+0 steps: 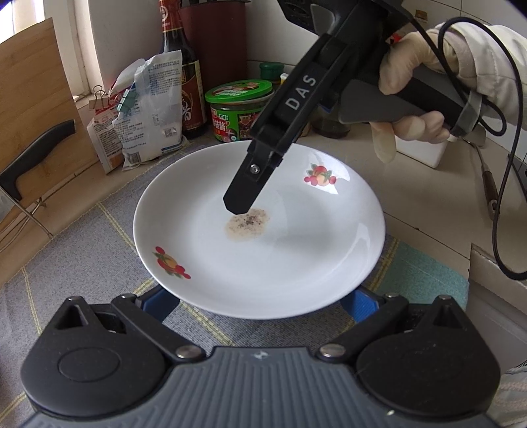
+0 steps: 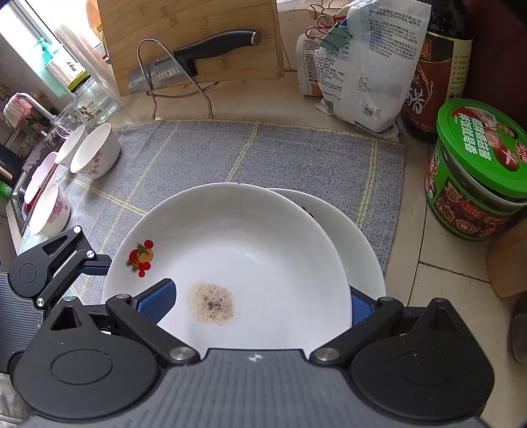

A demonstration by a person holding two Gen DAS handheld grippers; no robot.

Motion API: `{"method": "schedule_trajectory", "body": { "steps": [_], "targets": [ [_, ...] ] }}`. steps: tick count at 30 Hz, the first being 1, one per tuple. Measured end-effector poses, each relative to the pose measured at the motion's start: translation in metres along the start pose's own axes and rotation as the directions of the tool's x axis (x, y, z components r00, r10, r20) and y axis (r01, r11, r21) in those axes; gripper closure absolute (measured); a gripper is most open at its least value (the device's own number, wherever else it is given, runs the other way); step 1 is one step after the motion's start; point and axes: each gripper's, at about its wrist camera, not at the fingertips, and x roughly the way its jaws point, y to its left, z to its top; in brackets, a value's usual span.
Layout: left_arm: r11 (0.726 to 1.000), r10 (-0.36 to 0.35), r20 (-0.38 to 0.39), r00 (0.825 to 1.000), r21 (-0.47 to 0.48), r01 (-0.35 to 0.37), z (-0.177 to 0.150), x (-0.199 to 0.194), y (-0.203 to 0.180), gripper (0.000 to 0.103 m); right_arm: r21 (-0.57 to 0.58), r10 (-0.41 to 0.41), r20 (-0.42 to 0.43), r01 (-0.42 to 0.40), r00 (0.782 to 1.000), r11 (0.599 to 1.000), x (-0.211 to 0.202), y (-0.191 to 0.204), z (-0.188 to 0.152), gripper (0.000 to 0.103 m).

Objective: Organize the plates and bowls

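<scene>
A white plate [image 1: 290, 250] with fruit decals and a brown stain in its middle lies over a second white plate [image 2: 359, 240] on the grey mat [image 2: 296, 154]. My left gripper [image 1: 260, 303] is open wide, and the plate's near rim covers its blue fingertips [image 1: 161, 304]. My right gripper [image 2: 260, 296] is open too and straddles the stained plate's [image 2: 250, 250] rim. Its left pad [image 2: 158, 301] is over the plate beside the stain, and its right pad [image 2: 360, 309] sits outside the rim, above the lower plate. Three white floral bowls [image 2: 95, 151] stand at the mat's left end.
A knife [image 2: 184, 59] hangs in a wire rack on a cutting board [image 2: 197, 29] behind the mat. A clipped bag [image 2: 365, 66], a sauce bottle [image 2: 438, 72] and a green-lidded jar [image 2: 477, 171] crowd the right. A sink [image 2: 23, 197] lies at the left. A gloved hand [image 1: 415, 75] holds the right gripper.
</scene>
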Motion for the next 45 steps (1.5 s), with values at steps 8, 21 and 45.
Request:
{"method": "schedule_trajectory", "body": {
  "steps": [8,21,45],
  "targets": [
    [1.0,-0.003,0.0,1.0,-0.006,0.003,0.0,0.001,0.0,0.001,0.005,0.001,-0.005,-0.001,1.0,1.0,0.004,-0.003,0.001,0.0],
    [1.0,0.003,0.006,1.0,0.001,-0.003,0.001,0.001,0.002,0.003,0.017,0.004,-0.005,-0.004,1.0,1.0,0.007,-0.008,0.0,0.0],
    [1.0,-0.001,0.011,1.0,0.009,0.001,0.003,0.0,0.002,0.002,0.007,-0.037,0.012,0.037,0.999,0.999,-0.003,-0.009,-0.003,0.0]
  ]
}}
